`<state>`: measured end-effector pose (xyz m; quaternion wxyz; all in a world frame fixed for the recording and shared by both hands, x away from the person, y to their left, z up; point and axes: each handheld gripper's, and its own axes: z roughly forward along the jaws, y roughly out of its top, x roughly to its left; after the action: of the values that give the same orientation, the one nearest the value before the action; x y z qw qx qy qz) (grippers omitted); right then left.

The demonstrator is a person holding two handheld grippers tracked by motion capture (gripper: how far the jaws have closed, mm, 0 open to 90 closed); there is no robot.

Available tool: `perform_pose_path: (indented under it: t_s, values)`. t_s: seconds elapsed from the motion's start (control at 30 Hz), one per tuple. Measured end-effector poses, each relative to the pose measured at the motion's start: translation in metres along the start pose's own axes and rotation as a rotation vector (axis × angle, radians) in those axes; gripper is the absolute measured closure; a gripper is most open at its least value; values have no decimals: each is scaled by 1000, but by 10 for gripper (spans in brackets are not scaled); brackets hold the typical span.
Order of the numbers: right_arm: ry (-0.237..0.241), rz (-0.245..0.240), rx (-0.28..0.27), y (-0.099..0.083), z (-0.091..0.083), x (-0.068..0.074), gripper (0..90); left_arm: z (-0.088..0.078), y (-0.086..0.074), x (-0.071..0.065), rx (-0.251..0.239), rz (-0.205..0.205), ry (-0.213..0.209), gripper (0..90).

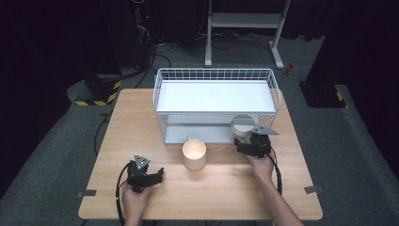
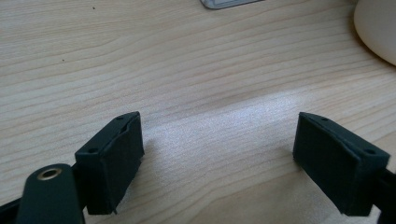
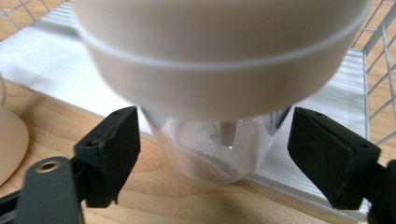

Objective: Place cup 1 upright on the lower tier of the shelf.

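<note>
A clear jar [image 1: 243,127] with a wide cream lid [image 3: 219,46] stands on the wooden table [image 1: 141,122], right at the front of a white wire basket [image 1: 216,74]. My right gripper [image 1: 245,140] points at it from the near side. In the right gripper view the gripper [image 3: 215,140] has a black pad on each side of the jar's clear body [image 3: 210,154], with a thin gap at each pad, so it is open. My left gripper [image 1: 159,175] rests low over bare wood at the front left. Its jaws [image 2: 219,140] stand wide apart with nothing between them.
A cream mug [image 1: 194,154] stands mid-table between the two grippers; it also edges into the left gripper view, mug [image 2: 379,28], and the right gripper view, mug [image 3: 9,140]. The basket holds white corrugated sheets [image 3: 327,107] on two levels. Bare wood lies left of the basket.
</note>
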<state>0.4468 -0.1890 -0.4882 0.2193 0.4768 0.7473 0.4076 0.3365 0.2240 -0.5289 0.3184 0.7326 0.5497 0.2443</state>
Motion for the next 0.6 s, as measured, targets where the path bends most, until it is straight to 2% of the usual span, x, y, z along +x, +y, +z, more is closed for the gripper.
perform_pose_path:
  t_s: [0.27,0.6]
  values:
    - [-16,-10,5,-2,-4,2,266,0,0,0,0,-1,0,164]
    - [-35,-4,20,-3,3,3,292,0,0,0,0,-1,0,164]
